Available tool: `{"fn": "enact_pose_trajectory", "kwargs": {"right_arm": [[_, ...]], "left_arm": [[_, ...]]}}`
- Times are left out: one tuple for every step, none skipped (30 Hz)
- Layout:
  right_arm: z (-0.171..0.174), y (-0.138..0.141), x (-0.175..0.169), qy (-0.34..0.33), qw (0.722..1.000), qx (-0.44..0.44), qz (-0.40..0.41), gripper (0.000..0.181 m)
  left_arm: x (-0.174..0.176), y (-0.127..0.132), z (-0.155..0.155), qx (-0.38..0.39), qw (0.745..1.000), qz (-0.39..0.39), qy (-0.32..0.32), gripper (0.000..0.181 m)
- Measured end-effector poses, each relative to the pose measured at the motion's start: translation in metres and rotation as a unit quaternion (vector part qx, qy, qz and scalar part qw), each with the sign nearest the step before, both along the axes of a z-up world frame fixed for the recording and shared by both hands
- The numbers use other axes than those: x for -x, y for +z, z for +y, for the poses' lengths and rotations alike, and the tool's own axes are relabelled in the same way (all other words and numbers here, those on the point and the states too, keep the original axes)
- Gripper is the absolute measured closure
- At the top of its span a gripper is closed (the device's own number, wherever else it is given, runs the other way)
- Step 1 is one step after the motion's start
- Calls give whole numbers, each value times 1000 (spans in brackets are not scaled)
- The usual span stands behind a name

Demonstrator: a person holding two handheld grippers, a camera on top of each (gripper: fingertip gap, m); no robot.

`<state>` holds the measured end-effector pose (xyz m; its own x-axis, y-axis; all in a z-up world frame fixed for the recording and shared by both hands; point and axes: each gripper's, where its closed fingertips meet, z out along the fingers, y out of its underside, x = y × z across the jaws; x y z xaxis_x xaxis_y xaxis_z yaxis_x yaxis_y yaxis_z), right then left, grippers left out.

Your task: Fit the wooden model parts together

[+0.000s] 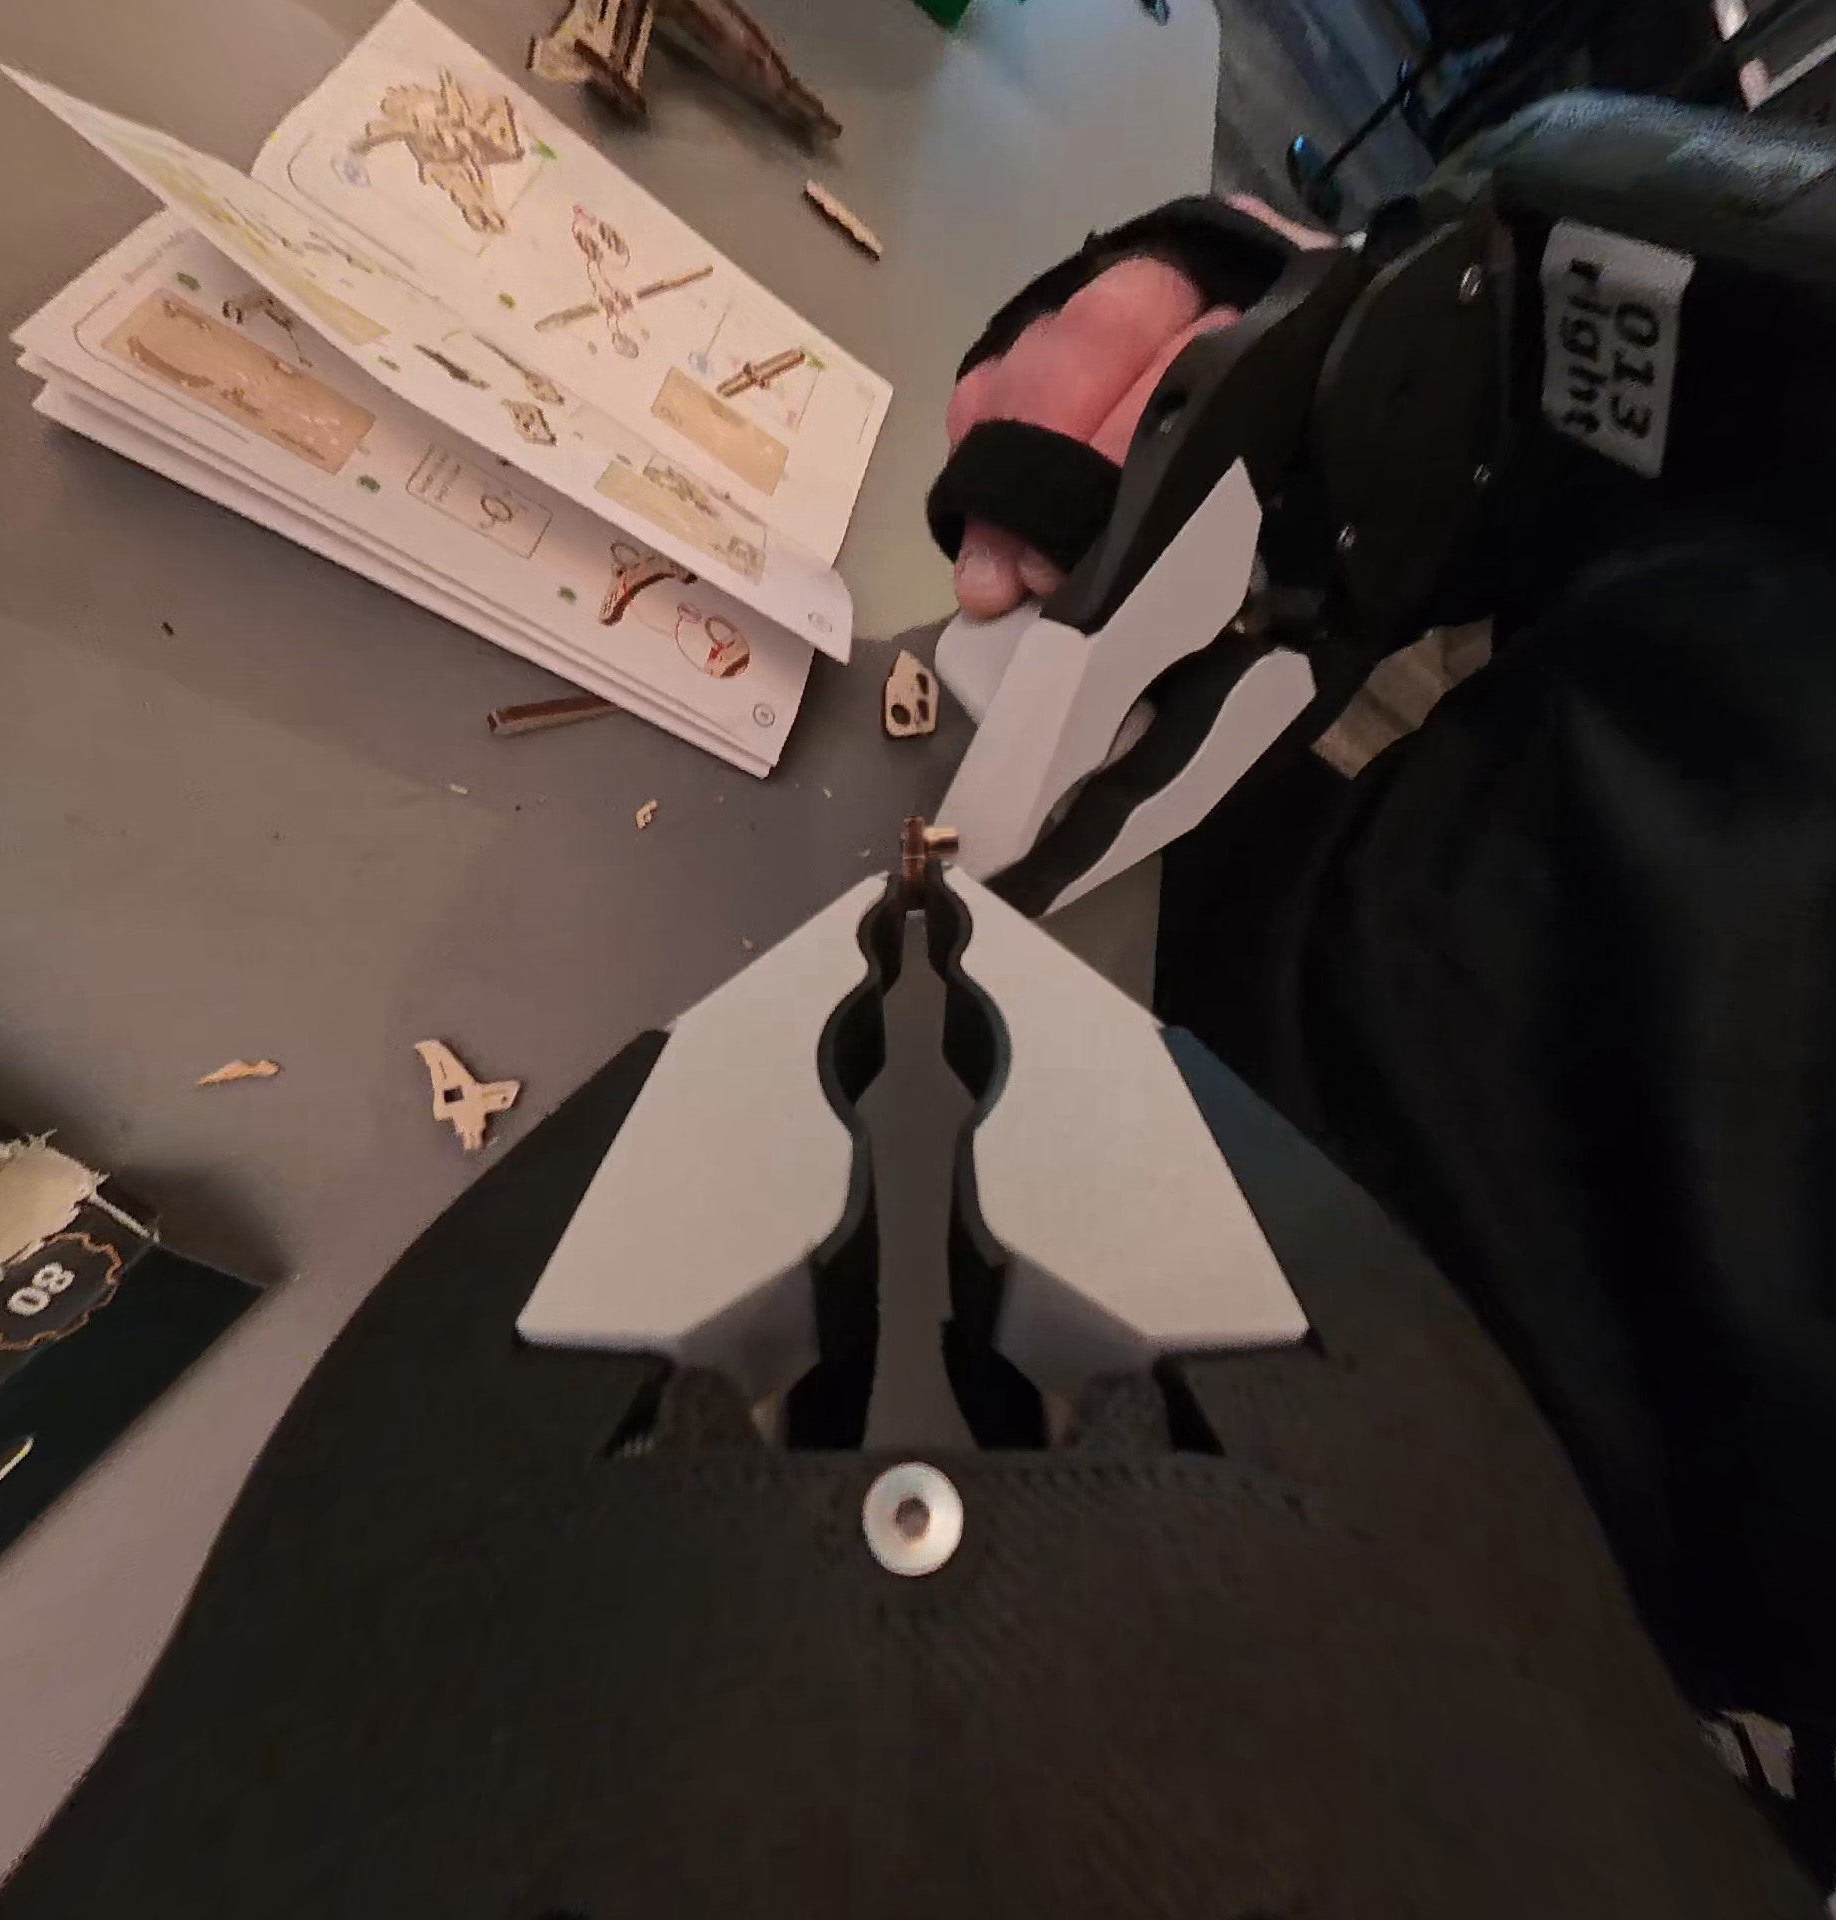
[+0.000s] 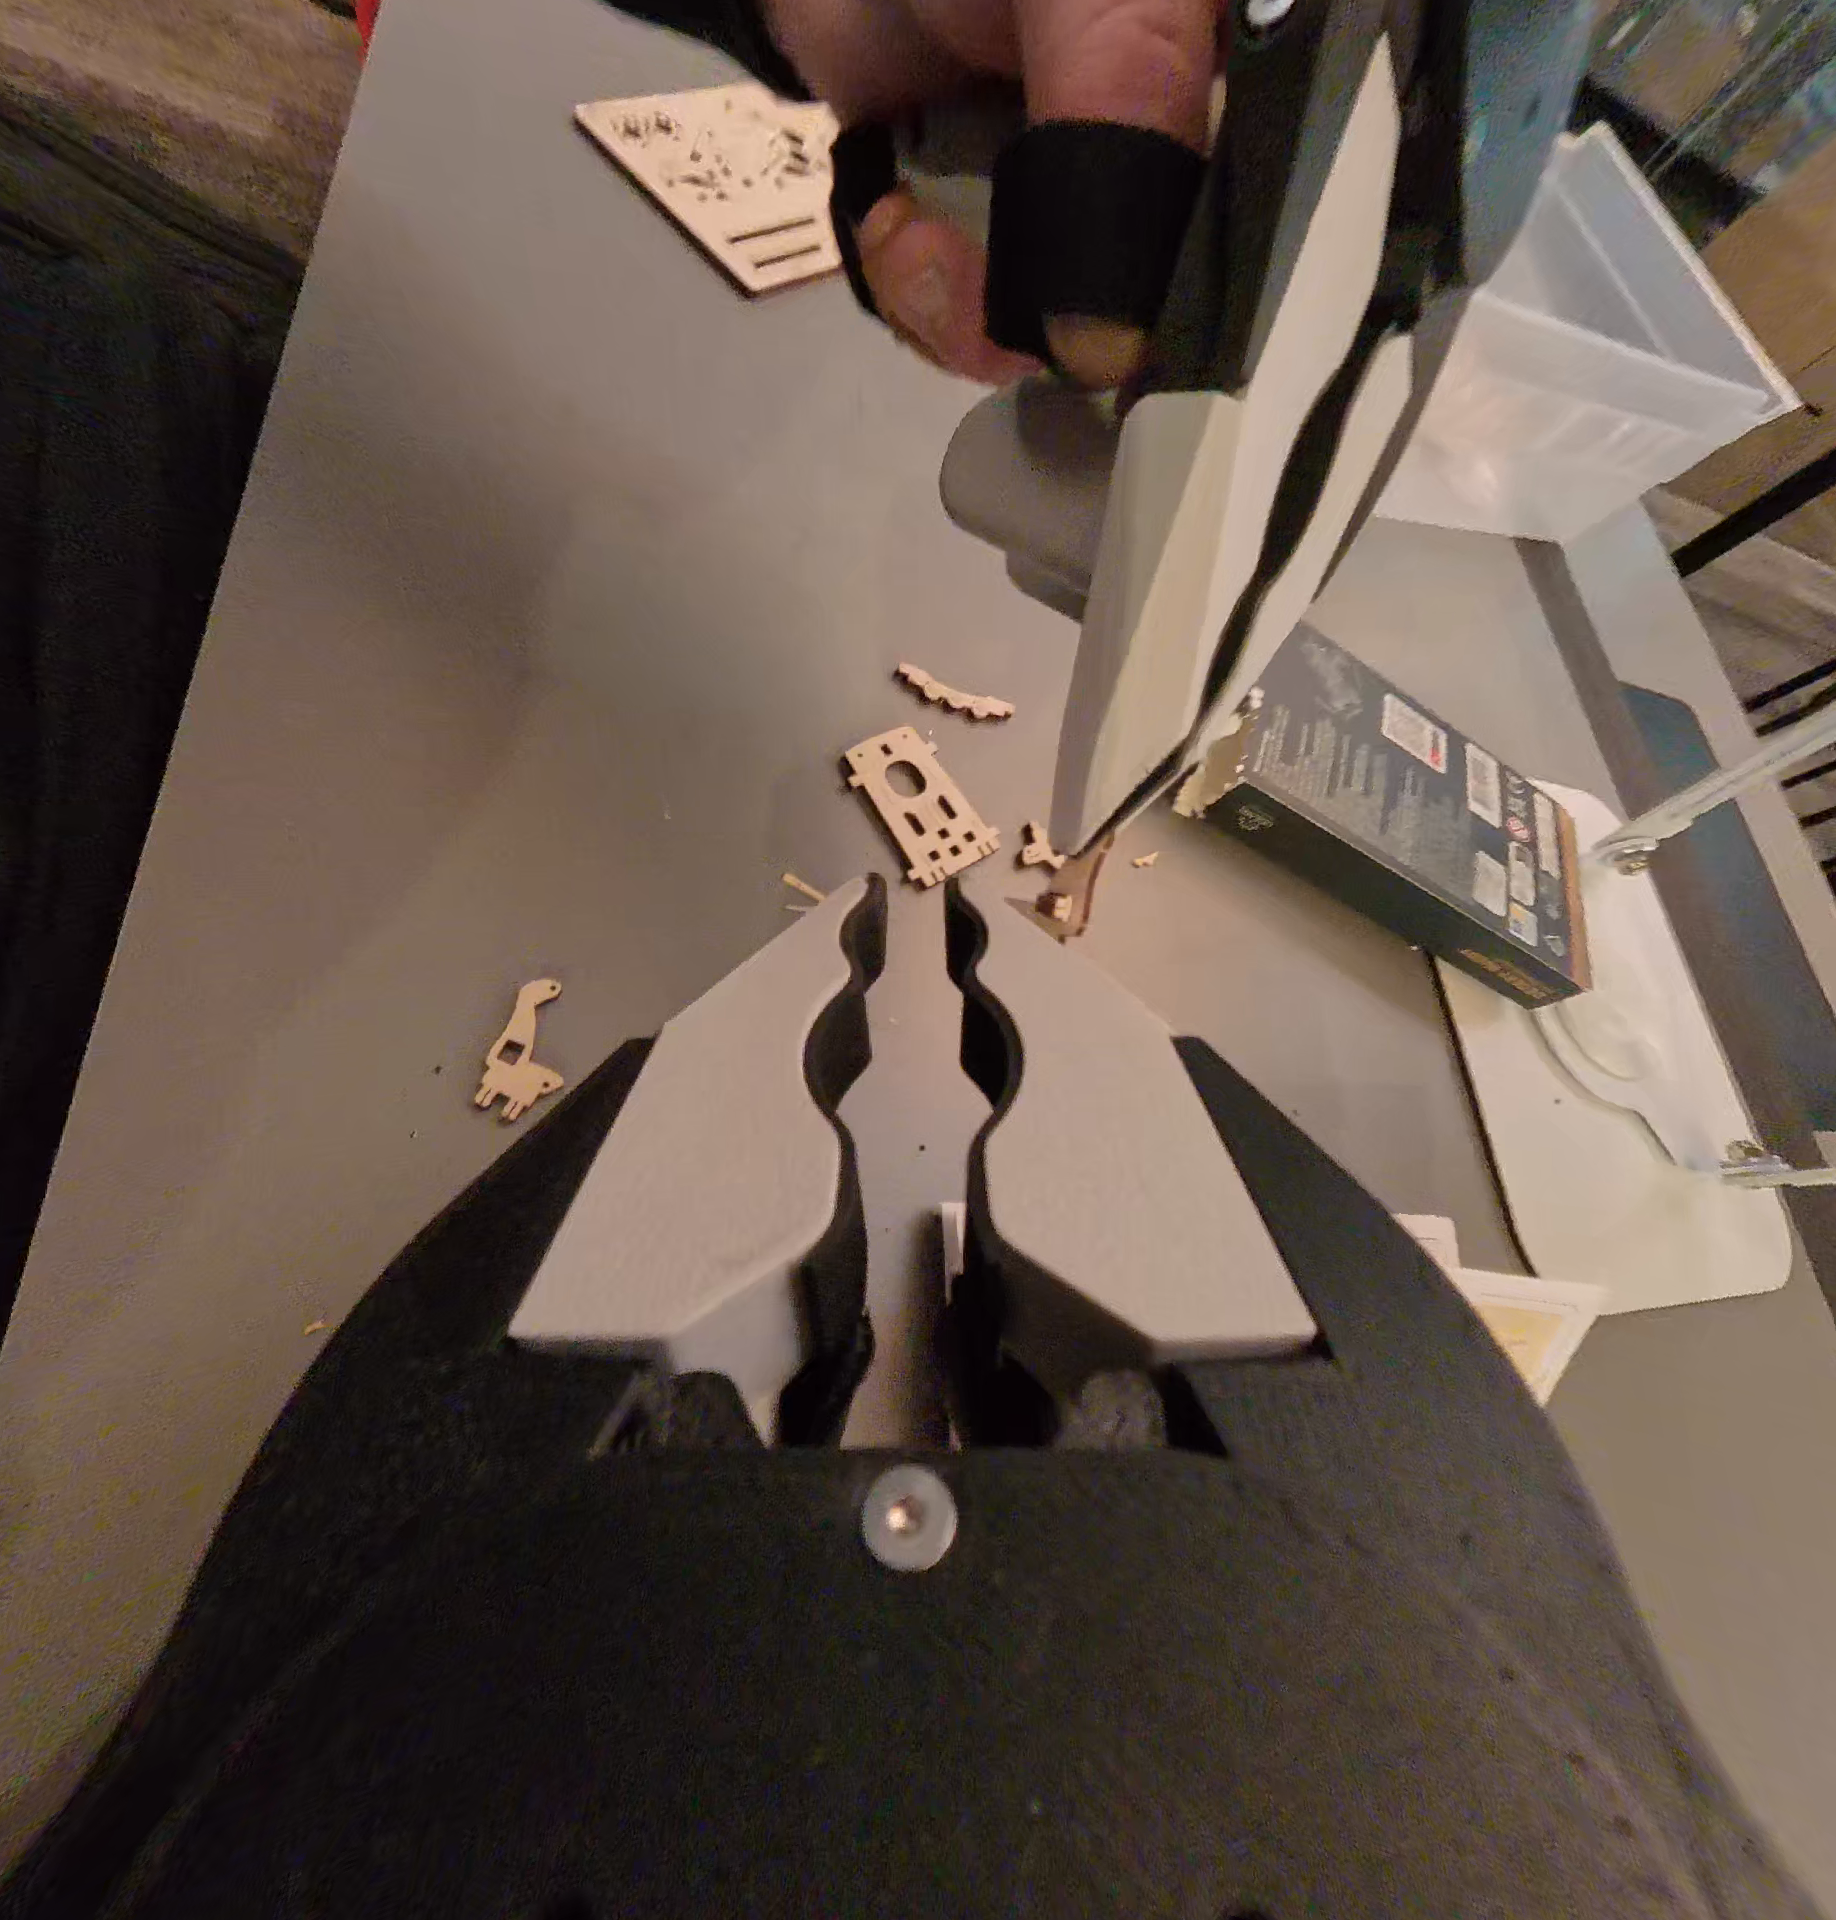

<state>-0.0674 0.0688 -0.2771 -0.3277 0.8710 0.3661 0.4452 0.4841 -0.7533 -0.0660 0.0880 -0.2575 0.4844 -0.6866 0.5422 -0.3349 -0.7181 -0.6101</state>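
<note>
My left gripper [image 1: 914, 894] is shut on a small wooden part [image 1: 924, 844] with a short peg through it; the part sticks out past the fingertips. In the right wrist view the left gripper [image 2: 1085, 844] comes down from the upper right, with the same part [image 2: 1075, 896] hanging at its tips just above the grey table [image 2: 540, 644]. My right gripper [image 2: 914, 891] is slightly open and empty, its tips close beside that part. In the left wrist view the right gripper [image 1: 1007, 888] points in from the right, almost touching the part. A flat wooden plate with holes [image 2: 919, 805] lies just beyond the right gripper's tips.
An open instruction booklet [image 1: 426, 416] and a partly built model [image 1: 665, 62] lie at the far left. Loose wooden pieces [image 1: 467, 1091] [image 2: 519, 1055] dot the table. A dark box [image 2: 1402, 810], a clear bin [image 2: 1568, 353] and a cut-out wooden sheet [image 2: 727, 177] stand around. Left and right tips are no more than a few centimetres apart. Left tips and right tips are each some 30 centimeters from the partly built model [image 1: 665, 62].
</note>
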Motion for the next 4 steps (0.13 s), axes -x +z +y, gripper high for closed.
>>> {"fn": "enact_pose_trajectory", "kwargs": {"right_arm": [[1,0,0,2,1000,7,-2,170],[3,1,0,-1,1000,17,-2,170],[7,0,0,-7,1000,28,-5,170],[12,-3,0,-17,999,38,-15,163]], "left_arm": [[4,-2,-1,6,1000,9,-9,180],[8,-4,-4,14,999,23,-24,179],[14,-6,-4,16,998,41,-34,179],[19,-8,-5,24,997,53,-47,179]]}}
